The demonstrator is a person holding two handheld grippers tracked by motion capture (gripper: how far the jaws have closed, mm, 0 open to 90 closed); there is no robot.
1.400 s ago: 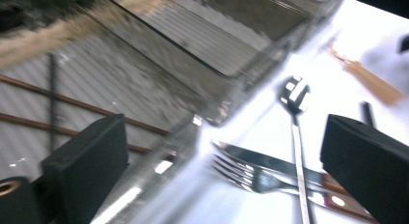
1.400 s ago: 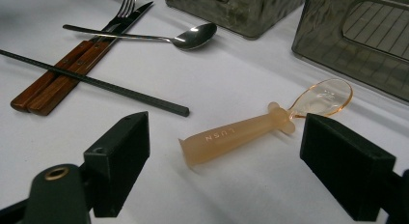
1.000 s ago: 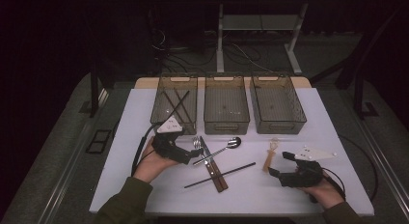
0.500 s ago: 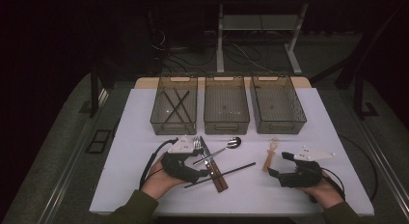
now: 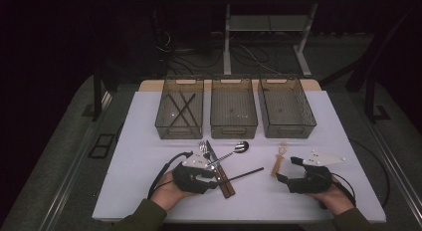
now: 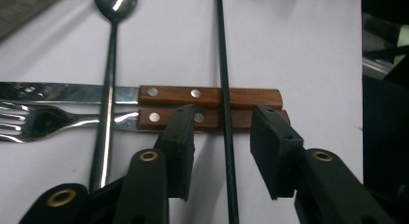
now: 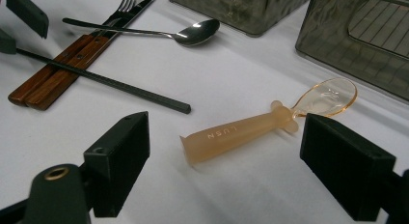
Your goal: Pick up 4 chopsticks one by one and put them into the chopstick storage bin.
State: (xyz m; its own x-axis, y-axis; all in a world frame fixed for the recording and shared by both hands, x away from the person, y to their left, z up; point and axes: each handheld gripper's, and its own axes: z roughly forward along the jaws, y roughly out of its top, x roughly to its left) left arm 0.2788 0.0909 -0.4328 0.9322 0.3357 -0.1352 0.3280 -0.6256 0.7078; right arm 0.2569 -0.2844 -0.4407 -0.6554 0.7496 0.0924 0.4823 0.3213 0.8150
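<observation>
Left gripper (image 6: 222, 137) low over the worktop (image 5: 139, 141), straddling the black chopstick (image 6: 224, 64). The chopstick runs straight up between the two pads; a gap shows on either side of it, so no pinch yet (jaws have just been closing, now roughly half spread). The chopstick lies across the two wooden handles of the knife (image 6: 207, 96) and fork (image 6: 159, 118), which sit side by side just beyond the pad tips. The metal spoon (image 6: 108, 79) also crosses the knife blade and fork neck, left of the chopstick in the left gripper view. In the high view the left gripper (image 5: 211, 173) sits at the near end of the chopstick (image 5: 246, 173).

Right gripper (image 7: 222, 161) wide spread, holding nothing. The translucent orange spoon (image 7: 255, 130) lies on the worktop between and beyond its pads, handle end toward the gripper, well right of the chopstick.

Three grey bins (image 5: 234, 109) stand behind the chopstick; the left one holds more black sticks (image 5: 180, 107).

Hard to make out: the chopstick's near end is cut off at the frame bottom in the left gripper view, knife blade and fork tines cut off at the left edge. The left pad tip covers part of the fork handle.
</observation>
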